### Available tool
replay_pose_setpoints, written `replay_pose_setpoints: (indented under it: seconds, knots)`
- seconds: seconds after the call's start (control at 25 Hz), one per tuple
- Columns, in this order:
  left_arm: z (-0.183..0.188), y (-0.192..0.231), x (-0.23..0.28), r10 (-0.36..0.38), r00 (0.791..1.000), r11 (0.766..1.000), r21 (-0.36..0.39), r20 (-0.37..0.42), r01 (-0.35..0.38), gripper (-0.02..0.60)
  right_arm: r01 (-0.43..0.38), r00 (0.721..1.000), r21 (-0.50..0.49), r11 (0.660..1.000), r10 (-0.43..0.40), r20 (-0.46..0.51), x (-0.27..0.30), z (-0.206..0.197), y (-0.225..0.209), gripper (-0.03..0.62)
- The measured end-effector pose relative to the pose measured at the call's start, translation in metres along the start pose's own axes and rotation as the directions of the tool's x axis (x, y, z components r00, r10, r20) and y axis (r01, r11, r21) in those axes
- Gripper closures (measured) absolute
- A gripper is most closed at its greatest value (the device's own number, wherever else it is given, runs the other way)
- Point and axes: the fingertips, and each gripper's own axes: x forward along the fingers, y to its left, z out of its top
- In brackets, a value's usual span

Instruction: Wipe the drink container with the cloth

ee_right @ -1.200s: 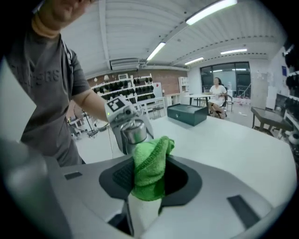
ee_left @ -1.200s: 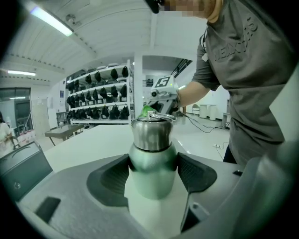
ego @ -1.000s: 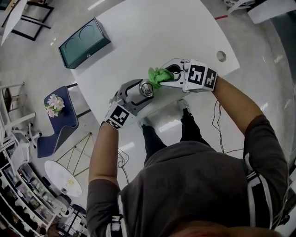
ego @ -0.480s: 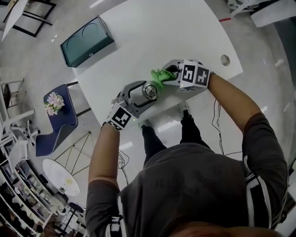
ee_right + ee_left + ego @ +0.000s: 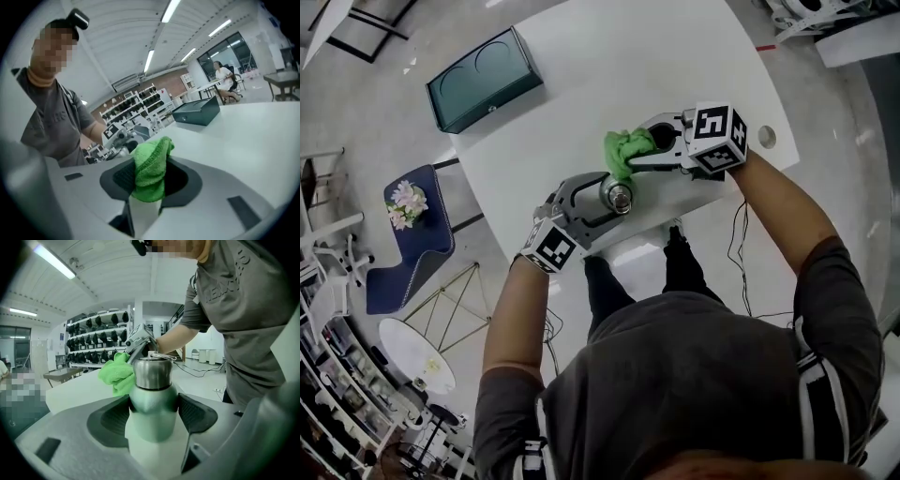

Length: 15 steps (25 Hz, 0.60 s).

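With the left gripper (image 5: 602, 195) clamping the bottle (image 5: 619, 198) and the right gripper (image 5: 649, 150) pinching the cloth (image 5: 624, 150) at its 12 o'clock, hard sideways wiping is risking twisting the bottle loose.

Your right gripper (image 5: 151, 183) is clamped on the cloth (image 5: 151, 161), which is green and bunched upright between the jaws. White table (image 5: 253, 126) beyond, dark box (image 5: 197, 111) on it, well apart.

left gripper (image 5: 607, 199) — jaws clamped on bottle (image 5: 152, 399) | right gripper (image 5: 643, 154) — jaws pinching cloth (image 5: 150, 171) | both forearms extended forward
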Motion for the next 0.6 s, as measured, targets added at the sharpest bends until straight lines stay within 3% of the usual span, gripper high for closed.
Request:
replay_pose_setpoints:
  seconds: [0.12, 0.32, 0.44, 0.6]
  knots:
    - [0.002, -0.001, 0.000, -0.004, 1.000, 1.000, 0.001, 0.011, 0.004, 0.262, -0.058, 0.998, 0.073, 0.996, 0.058, 0.009, 0.009, -0.001, 0.001, 0.477]
    - [0.003, 0.000, 0.001, -0.005, 1.000, 1.000, -0.005, 0.028, 0.005, 0.262, -0.019, 0.997, 0.116, 0.993, 0.027, -0.074, 0.028, -0.024, -0.017, 0.480]
    - [0.003, 0.000, 0.001, -0.009, 0.999, 1.000, -0.013, 0.034, 0.010, 0.262, 0.028, 0.988, 0.031, 0.999, -0.023, -0.152, 0.038, -0.035, -0.023, 0.484]
    - [0.000, -0.001, 0.000, -0.017, 0.999, 1.000, -0.013, 0.028, 0.018, 0.262, 0.074, 0.951, -0.207, 0.976, -0.131, -0.279, 0.045, -0.045, -0.023, 0.485]
